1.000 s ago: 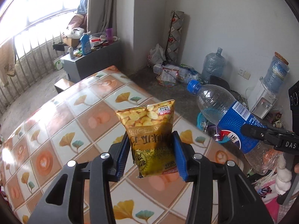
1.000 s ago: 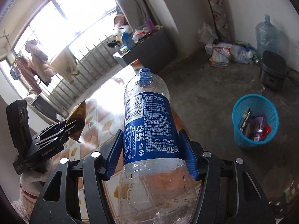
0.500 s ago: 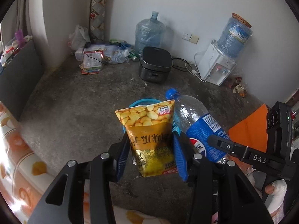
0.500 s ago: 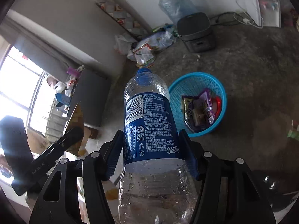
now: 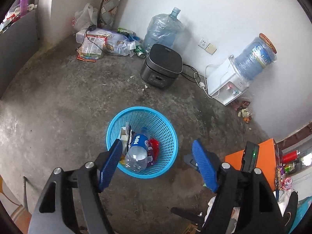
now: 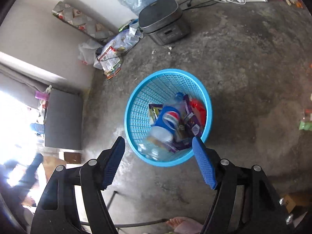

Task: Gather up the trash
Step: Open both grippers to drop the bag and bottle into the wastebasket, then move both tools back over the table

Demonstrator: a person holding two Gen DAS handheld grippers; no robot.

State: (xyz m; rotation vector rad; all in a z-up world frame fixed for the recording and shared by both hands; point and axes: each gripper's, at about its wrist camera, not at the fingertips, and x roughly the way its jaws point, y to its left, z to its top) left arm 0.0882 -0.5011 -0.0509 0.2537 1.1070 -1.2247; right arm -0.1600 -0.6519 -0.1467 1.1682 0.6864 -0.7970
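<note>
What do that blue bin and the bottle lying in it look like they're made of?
The blue bin looks like moulded plastic: an evenly coloured lattice wall under a smooth, slightly glossy rim. The bottle looks like thin clear plastic: see-through, with a printed blue label wrapped around it and a blue cap. The floor beneath appears to be bare, stained concrete, matte and mottled grey.

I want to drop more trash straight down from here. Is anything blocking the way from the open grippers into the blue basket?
Nothing visible does. Both the left gripper and the right gripper stand open and empty above the blue basket, whose mouth is uncovered. Inside lie the plastic bottle and some wrappers, well below the rim.
</note>
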